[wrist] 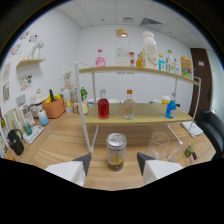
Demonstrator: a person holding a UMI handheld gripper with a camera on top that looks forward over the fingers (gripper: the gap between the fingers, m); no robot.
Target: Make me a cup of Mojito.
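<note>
**Gripper view: approach to the can, fingers apart**

Gripper view. The gripper [112,167] points at a drinks can [116,151] that stands upright on the wooden table [65,137], just ahead of the fingers and centred on the gap between them. The jaws are spread wide and touch nothing.

Step in hand, as judged: reaching for the can, an early stage of making the drink. The next move calls for a straight advance until the can sits between the fingers, then a closing on its sides.

Surroundings: a clear glass [158,145] stands to the right of the can, near enough to be knocked by the right finger. Behind the can rises a white shelf rack [137,116]; its near leg stands just left of the can. A red bottle [103,106] and a clear bottle [128,105] stand on the lower shelf, with more bottles above.
</note>
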